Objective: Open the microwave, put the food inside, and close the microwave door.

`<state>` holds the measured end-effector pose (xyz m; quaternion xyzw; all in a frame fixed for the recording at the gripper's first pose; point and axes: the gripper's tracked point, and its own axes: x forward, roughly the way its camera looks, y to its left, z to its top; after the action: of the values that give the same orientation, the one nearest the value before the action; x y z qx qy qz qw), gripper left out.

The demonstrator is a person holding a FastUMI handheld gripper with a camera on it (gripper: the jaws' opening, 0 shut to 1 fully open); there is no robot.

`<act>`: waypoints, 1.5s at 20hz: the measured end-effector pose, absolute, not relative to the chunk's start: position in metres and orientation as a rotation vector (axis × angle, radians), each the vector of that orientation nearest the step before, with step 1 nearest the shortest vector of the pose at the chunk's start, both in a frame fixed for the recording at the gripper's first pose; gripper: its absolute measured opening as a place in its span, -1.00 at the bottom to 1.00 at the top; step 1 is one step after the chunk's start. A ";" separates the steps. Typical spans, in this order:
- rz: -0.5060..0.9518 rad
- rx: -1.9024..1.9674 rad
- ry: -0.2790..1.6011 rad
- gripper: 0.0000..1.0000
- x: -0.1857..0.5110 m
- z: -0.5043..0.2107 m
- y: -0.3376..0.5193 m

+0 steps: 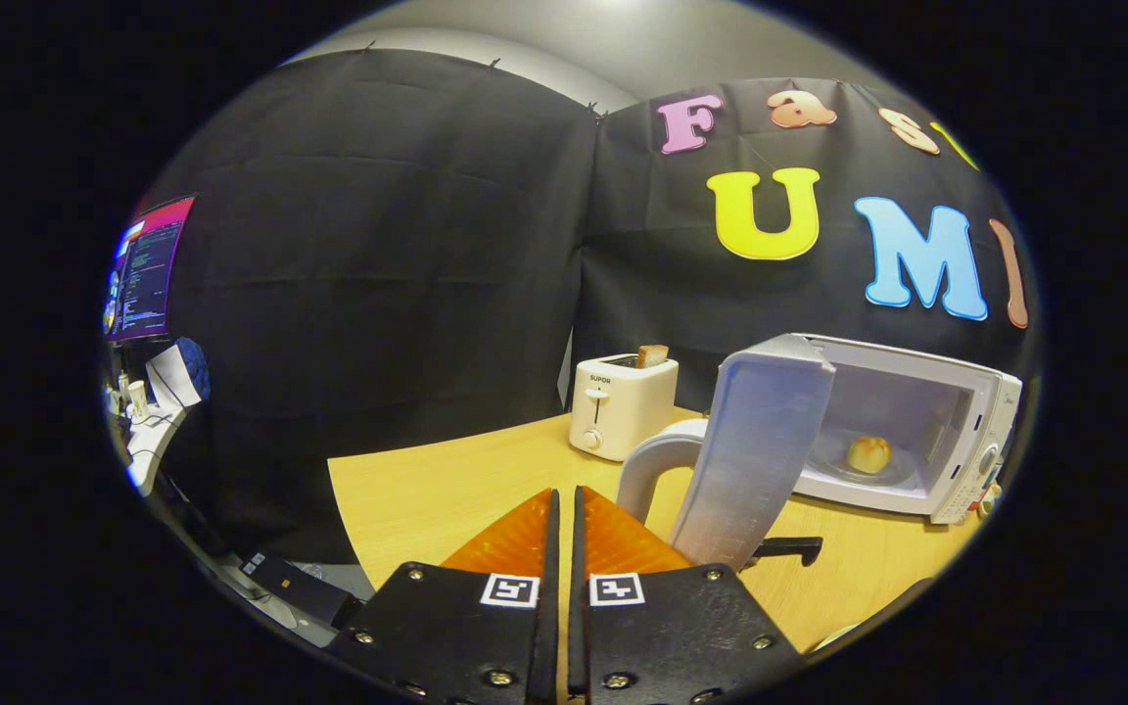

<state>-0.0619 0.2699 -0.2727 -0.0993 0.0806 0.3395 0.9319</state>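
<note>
My gripper point(565, 509) is empty, its two fingers pressed together with only a thin slit between them, held above the wooden table point(427, 490). Nothing is pinched.

Ahead and to my right stands the microwave point(956, 431), its door point(755, 455) swung wide open toward me, so the door's edge and curved handle point(647, 465) sit just beyond my right finger. I judge the door stands this far out to leave clear access to the cavity.

The food point(869, 453), a small round bun-like piece, lies on the turntable plate point(833, 468) inside the cavity, well beyond my fingers and behind the door. So by my reading, opening and loading are done; closing the door is what remains.

With the fingers together, the gripper makes a single blunt pusher, which suits nudging the door's outer face around. I would need to come round to its far side first.

Farther ahead, left of the microwave, a toaster point(621, 404) holds a slice of bread point(652, 355) in its slot. A monitor point(148, 266) glows well off to my left.
</note>
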 end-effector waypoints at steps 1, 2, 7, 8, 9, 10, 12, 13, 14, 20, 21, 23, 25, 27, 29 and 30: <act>0.686 -0.210 0.158 -0.90 -0.063 -0.271 0.265; 0.675 -0.215 0.150 -0.90 -0.061 -0.270 0.260; 0.611 -0.225 0.130 -0.90 -0.061 -0.263 0.228; 0.589 -0.232 0.121 -0.90 -0.059 -0.259 0.217; 0.562 -0.237 0.110 -0.91 -0.056 -0.255 0.206; 0.529 -0.241 0.104 -0.91 -0.051 -0.253 0.194; 0.455 -0.246 0.103 -0.90 -0.039 -0.250 0.166; 0.426 -0.245 0.100 -0.90 -0.032 -0.247 0.152; 0.401 -0.244 0.100 -0.90 -0.024 -0.246 0.139; 0.224 -0.255 0.090 -0.90 0.029 -0.235 0.054; 0.189 -0.250 0.091 -0.90 0.037 -0.233 0.040; 0.134 -0.220 0.101 -0.90 0.054 -0.232 0.016; 0.096 -0.188 0.110 -0.90 0.069 -0.231 -0.002; 0.052 -0.179 0.113 -0.90 0.083 -0.231 -0.021; 0.014 -0.172 0.117 -0.90 0.097 -0.231 -0.038; -0.001 -0.168 0.118 -0.90 0.104 -0.233 -0.044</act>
<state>0.1037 -0.0436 -0.2326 -0.0837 0.0590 -0.0007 0.9947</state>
